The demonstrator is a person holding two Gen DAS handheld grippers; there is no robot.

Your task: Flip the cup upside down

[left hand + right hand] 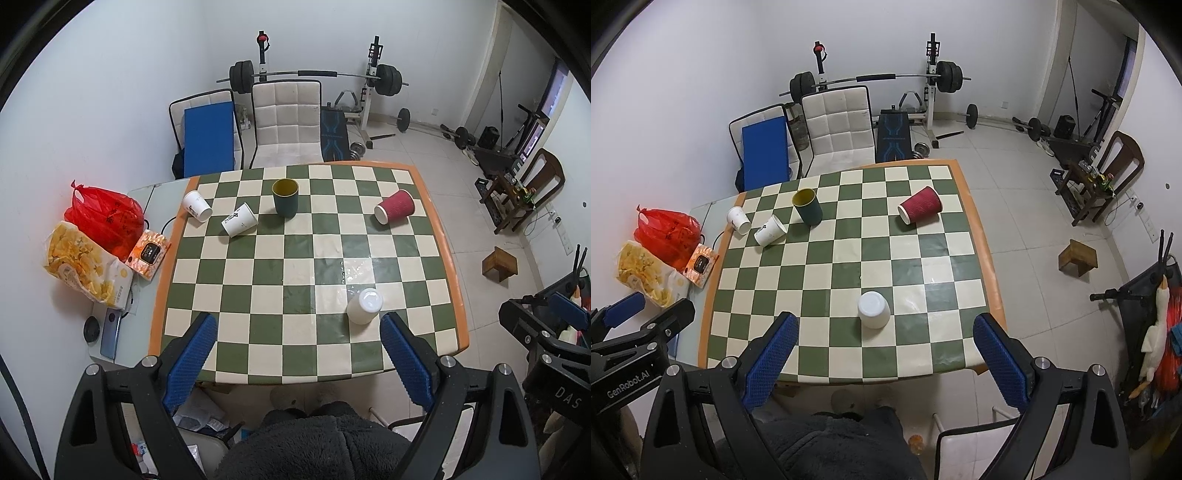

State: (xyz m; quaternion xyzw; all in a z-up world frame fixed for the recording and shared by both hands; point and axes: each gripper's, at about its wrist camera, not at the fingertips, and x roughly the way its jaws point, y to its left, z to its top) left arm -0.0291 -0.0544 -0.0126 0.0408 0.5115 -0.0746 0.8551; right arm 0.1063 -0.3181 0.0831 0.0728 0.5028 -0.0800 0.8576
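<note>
A white cup (364, 305) stands upside down near the front of the checkered table (295, 258); it also shows in the right wrist view (874, 309). A dark green cup (285, 197) (808, 206) stands upright at the back. A red ribbed cup (394, 211) (920, 210) lies on its side at the back right. Two white paper cups (239, 220) (197, 206) lie on their sides at the back left. My left gripper (297, 358) and right gripper (886, 358) are both open and empty, held above the table's front edge.
A side table at the left holds a red bag (105, 218), a yellow snack bag (86, 269), a tissue pack (147, 254) and a phone (110, 338). Two chairs (286, 122) stand behind the table. A barbell rack (314, 75) lines the wall. A wooden stool (499, 264) stands right.
</note>
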